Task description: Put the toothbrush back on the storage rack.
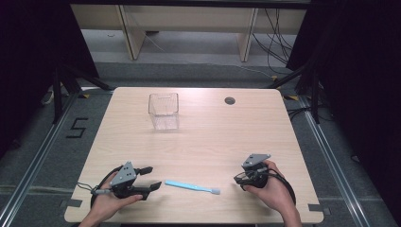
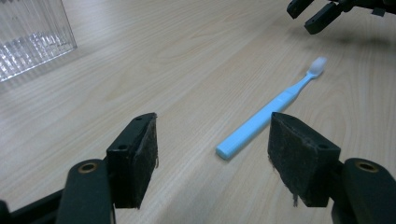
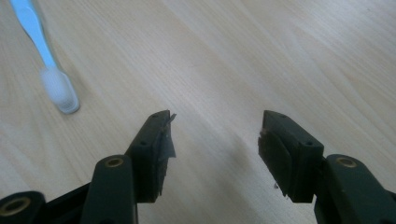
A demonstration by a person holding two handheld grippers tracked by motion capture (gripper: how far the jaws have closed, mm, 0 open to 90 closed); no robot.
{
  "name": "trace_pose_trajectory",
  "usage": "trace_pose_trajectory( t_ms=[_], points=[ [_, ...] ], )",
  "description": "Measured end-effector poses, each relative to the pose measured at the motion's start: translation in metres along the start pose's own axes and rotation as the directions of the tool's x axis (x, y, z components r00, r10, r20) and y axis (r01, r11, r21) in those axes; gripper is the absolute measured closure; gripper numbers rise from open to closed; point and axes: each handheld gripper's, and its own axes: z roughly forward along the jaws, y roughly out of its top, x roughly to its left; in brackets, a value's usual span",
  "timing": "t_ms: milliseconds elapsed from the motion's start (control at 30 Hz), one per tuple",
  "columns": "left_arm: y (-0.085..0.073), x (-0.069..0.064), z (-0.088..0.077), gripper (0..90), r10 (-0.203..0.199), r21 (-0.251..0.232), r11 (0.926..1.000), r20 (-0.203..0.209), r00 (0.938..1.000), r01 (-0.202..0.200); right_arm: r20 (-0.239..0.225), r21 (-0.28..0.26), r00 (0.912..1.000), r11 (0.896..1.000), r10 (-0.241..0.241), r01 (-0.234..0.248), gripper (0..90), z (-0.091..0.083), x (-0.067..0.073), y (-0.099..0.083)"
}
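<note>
The left gripper stood with jaws wide and empty, just short of the light-blue plastic toothbrush on the wooden surface. A sound grasp likely required straddling the handle squarely before closing. The right gripper, jaws likewise wide, held nothing.

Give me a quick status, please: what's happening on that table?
Left gripper open, empty. Right gripper open, empty. Blue toothbrush flat on table between them, untouched. Clear box farther back; nothing in the way.

"5" on floor

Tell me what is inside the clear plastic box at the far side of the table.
The clear ribbed plastic box looks empty: the light wooden table shows through its walls. The ribbing blurs its floor, so something small or clear could go unseen.
</note>
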Motion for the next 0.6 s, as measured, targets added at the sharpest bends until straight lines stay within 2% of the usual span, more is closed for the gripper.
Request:
trace_pose_trajectory(
  t_ms=[33, 67, 133, 167, 233, 267, 300, 367, 400, 433, 500, 533, 567, 600],
  points=[
    [0.002, 0.000, 0.001, 33.0, 0.005, -0.002, 1.0000, 0.010, 0.9999, -0.005, -0.013, 0.022, 0.9999, 1.000, 0.002, -0.002, 44.5, -0.002, 0.000, 0.002],
    [0.005, 0.000, 0.001, 33.3, 0.012, -0.002, 0.9999, 0.014, 0.9998, -0.012, -0.009, 0.014, 1.0000, 1.000, -0.001, 0.001, 44.6, -0.001, 0.000, 0.002],
    [0.010, -0.001, 0.001, 34.2, 0.041, 0.015, 0.9990, 0.014, 0.9991, -0.041, 0.005, 0.029, 0.9997, 0.999, -0.023, 0.023, 45.0, -0.001, 0.000, 0.004],
    [0.013, -0.001, 0.002, 34.5, 0.055, 0.020, 0.9983, 0.027, 0.9981, -0.055, 0.008, 0.040, 0.9993, 0.999, -0.036, 0.036, 45.1, -0.002, -0.001, 0.004],
    [0.015, -0.002, 0.002, 34.7, 0.064, 0.027, 0.9975, 0.032, 0.9974, -0.065, -0.006, 0.048, 0.9991, 0.998, -0.043, 0.043, 45.5, -0.002, -0.001, 0.005],
    [0.020, -0.002, 0.002, 34.8, 0.096, 0.045, 0.9941, 0.048, 0.9942, -0.098, -0.017, 0.046, 0.9991, 0.998, -0.039, 0.039, 45.7, -0.002, 0.000, 0.005],
    [0.023, -0.002, 0.003, 35.4, 0.112, 0.058, 0.9917, 0.058, 0.9920, -0.115, -0.022, 0.073, 0.9992, 0.997, -0.034, 0.036, 45.8, -0.004, 0.000, 0.005],
    [0.029, -0.002, 0.004, 35.8, 0.143, 0.082, 0.9853, 0.083, 0.9862, -0.150, -0.030, 0.091, 0.9984, 0.995, -0.048, 0.051, 46.3, -0.004, -0.001, 0.005],
    [0.033, -0.001, 0.004, 35.9, 0.165, 0.110, 0.9784, 0.099, 0.9813, -0.175, -0.022, 0.103, 0.9990, 0.994, -0.039, 0.041, 46.5, -0.004, 0.000, 0.005],
    [0.035, -0.001, 0.005, 36.1, 0.175, 0.123, 0.9745, 0.108, 0.9787, -0.188, -0.028, 0.113, 0.9990, 0.993, -0.035, 0.038, 46.6, -0.004, 0.001, 0.005],
    [0.041, 0.002, 0.007, 37.5, 0.225, 0.161, 0.9556, 0.140, 0.9642, -0.247, -0.052, 0.105, 0.9949, 0.990, -0.086, 0.091, 46.7, -0.001, -0.001, 0.005],
    [0.041, 0.002, 0.007, 38.3, 0.225, 0.161, 0.9556, 0.140, 0.9642, -0.247, -0.050, 0.121, 0.9971, 0.991, -0.057, 0.063, 46.7, -0.003, 0.002, 0.005],
    [0.043, 0.002, 0.009, 38.3, 0.247, 0.173, 0.9464, 0.156, 0.9563, -0.273, -0.050, 0.121, 0.9971, 0.991, -0.057, 0.063, 46.7, -0.003, 0.002, 0.005],
    [0.047, 0.002, 0.012, 38.7, 0.307, 0.207, 0.9151, 0.196, 0.9311, -0.346, -0.048, 0.114, 0.9962, 0.990, -0.072, 0.077, 46.7, -0.003, 0.002, 0.006]
  ],
)
